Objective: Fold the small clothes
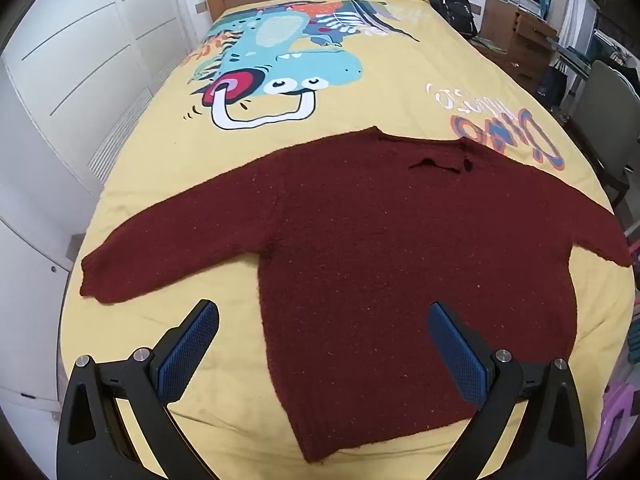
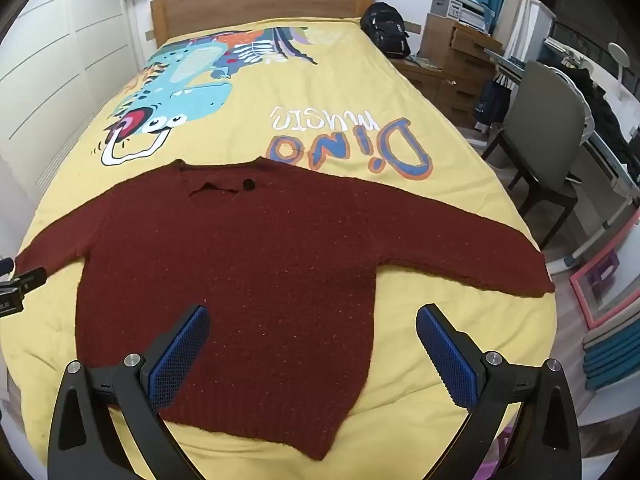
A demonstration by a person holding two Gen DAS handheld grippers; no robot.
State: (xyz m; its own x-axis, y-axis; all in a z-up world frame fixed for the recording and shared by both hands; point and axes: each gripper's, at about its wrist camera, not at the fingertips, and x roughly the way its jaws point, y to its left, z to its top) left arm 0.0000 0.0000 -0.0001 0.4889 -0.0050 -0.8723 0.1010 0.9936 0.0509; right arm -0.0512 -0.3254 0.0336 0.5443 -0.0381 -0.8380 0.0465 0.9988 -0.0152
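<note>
A dark red knitted sweater (image 1: 380, 248) lies flat on the yellow bed cover (image 1: 380, 96), collar away from me, both sleeves spread out sideways. It also shows in the right wrist view (image 2: 248, 264). My left gripper (image 1: 322, 316) is open and empty, held above the sweater's lower left part near the hem. My right gripper (image 2: 312, 318) is open and empty, held above the sweater's lower right part. A bit of the left gripper's body (image 2: 16, 286) shows at the left edge of the right wrist view.
The bed has a wooden headboard (image 2: 260, 0) and a dinosaur print (image 1: 280, 64). White wardrobe doors (image 1: 80, 60) stand on the left. A black backpack (image 2: 386, 30), wooden drawers (image 2: 456, 64), a grey chair (image 2: 548, 128) and a desk stand on the right.
</note>
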